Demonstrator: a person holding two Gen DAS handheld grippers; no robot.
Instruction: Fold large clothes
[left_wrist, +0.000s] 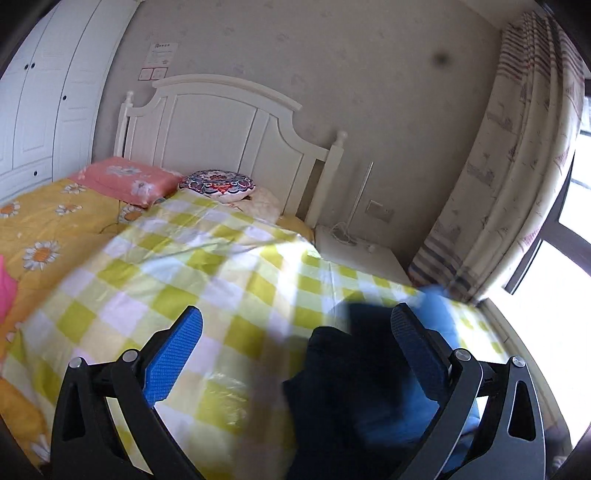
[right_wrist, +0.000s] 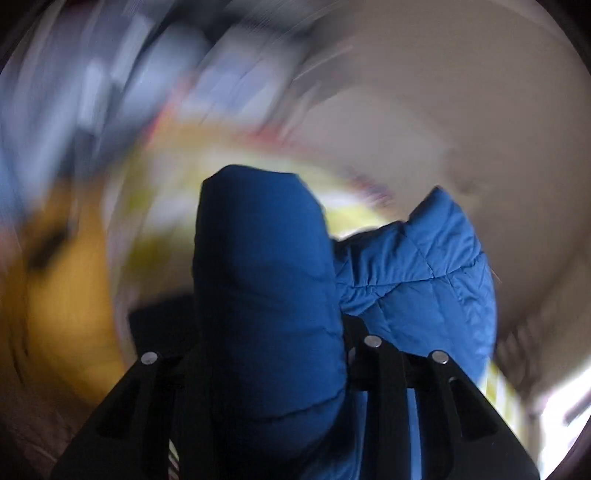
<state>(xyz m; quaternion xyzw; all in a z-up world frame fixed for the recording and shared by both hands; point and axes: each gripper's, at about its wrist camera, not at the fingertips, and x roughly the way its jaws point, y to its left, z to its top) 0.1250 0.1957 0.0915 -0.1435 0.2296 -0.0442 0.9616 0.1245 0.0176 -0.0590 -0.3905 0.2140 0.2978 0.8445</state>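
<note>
1. I am looking along my left gripper (left_wrist: 295, 354), whose ribbed blue pads (left_wrist: 173, 358) are standing spread wide with nothing pinched between them.
2. I am seeing the puffy blue quilted jacket with its dark lining (left_wrist: 369, 398) lying low and to the right in the left wrist view, on the yellow-and-white checked sheet (left_wrist: 192, 266) of the bed. It is running under my right-hand finger (left_wrist: 417, 354), not centred in the gap.
3. I am holding the right gripper (right_wrist: 277, 369) buried in the same jacket (right_wrist: 266, 288): a thick padded roll is filling the space between its arms. Its fingertips are hidden, so I cannot tell whether they are clamping or merely wrapped by cloth.
4. I am judging the right gripper to be the nearer one, already in the fabric, while the left hangs above and beside it.
5. I am reading the roll's long axis as running straight away from the right gripper, so the left needs to swing rightward and down to catch a free edge.
6. The right wrist view's background is smeared, so I am placing nothing else from it.
</note>
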